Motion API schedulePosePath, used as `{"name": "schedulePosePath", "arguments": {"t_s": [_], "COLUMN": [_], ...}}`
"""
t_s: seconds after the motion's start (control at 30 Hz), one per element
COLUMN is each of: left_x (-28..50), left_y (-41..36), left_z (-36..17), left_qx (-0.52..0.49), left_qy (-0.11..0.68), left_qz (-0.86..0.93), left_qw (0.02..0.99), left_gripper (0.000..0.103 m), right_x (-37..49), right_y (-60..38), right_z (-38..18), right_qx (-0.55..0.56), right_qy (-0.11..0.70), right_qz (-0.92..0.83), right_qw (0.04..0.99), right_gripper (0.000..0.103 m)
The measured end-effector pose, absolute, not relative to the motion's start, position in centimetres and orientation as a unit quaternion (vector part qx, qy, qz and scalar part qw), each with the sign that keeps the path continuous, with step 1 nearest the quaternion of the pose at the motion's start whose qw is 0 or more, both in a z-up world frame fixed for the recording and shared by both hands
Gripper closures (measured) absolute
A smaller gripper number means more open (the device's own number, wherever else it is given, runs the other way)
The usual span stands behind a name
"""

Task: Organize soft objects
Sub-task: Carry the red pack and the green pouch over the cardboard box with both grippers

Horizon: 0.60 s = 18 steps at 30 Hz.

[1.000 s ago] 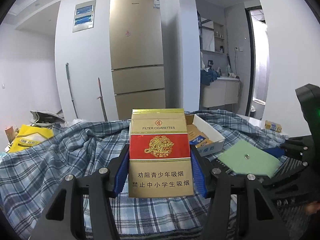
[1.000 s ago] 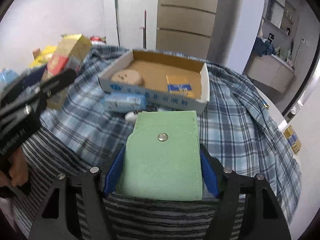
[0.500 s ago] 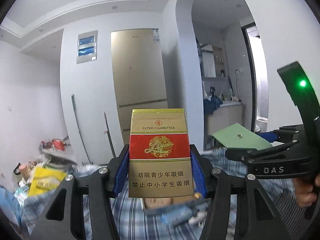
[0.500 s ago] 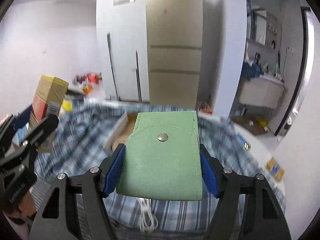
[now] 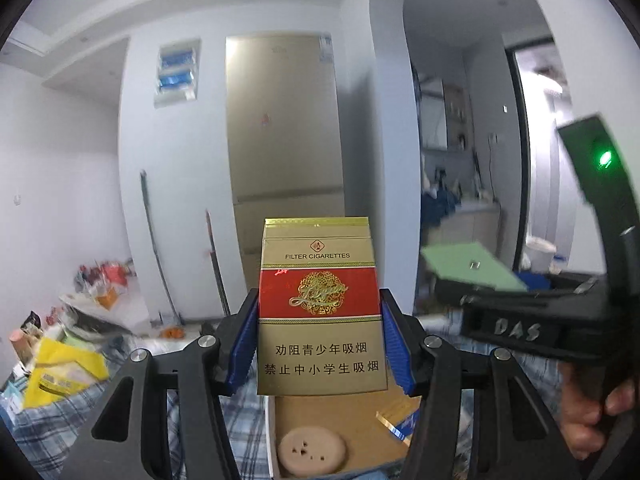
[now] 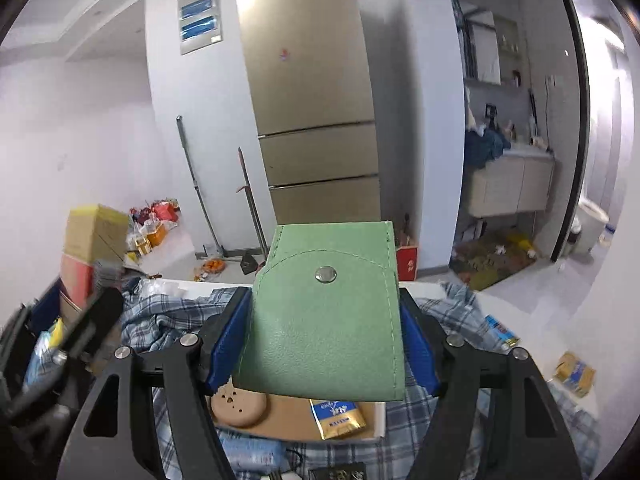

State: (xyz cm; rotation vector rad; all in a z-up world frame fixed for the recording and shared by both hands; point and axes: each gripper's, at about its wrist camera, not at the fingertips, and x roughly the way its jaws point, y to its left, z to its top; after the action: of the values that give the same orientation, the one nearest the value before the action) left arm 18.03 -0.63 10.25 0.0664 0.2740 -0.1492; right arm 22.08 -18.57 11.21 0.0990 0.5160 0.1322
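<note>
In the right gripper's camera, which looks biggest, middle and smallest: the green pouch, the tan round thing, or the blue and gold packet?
1. Green pouch: biggest, though nearness to the camera inflates it.
2. and 3. Tan round thing and blue and gold packet: too alike to rank; both partly hidden.

Both grippers have black plastic frames with silver round screws behind the fingers. The left gripper (image 5: 320, 344) and the right gripper (image 6: 326, 340) carry blue ribbed pads (image 5: 243, 346) inside. The right body shows white letters "DAS" and a green light.

Lived-in home, gold fridge (image 6: 312, 92), washroom vanity (image 6: 508, 184), cluttered floor
</note>
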Motion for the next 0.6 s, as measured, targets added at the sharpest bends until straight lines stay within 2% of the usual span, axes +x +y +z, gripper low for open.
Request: {"name": "schedulePosePath", "arguments": {"t_s": [0.07,0.2,0.47,0.6], "left_x": [20.1,21.7,25.2,25.9], "left_y": [-0.6,-0.3,1.5,2.1], "left_z": [8.1,5.3,-0.5,-2.5], "left_qx": [0.041,0.052,0.002,-0.013], "left_qy": [0.192,0.238,0.350,0.380], "left_qz": [-0.080,-0.078,-0.073,-0.074], "left_qw": [0.977,0.967,0.934,0.922], "left_gripper": [0.045,0.045,0.045,0.045], "right_x": [22.5,23.5,26.2,26.7], "right_y": [-18.6,-18.6,-18.1,-17.9], "right_z": [9.6,6.3,0.4,-1.6], "right_qx": [0.045,0.040,0.019,0.025], "right_qy": [0.261,0.278,0.352,0.381], "right_qz": [0.062,0.061,0.069,0.071], "right_qw": [0.962,0.958,0.933,0.922], "right_gripper": [0.034,0.034,0.034,0.034]}}
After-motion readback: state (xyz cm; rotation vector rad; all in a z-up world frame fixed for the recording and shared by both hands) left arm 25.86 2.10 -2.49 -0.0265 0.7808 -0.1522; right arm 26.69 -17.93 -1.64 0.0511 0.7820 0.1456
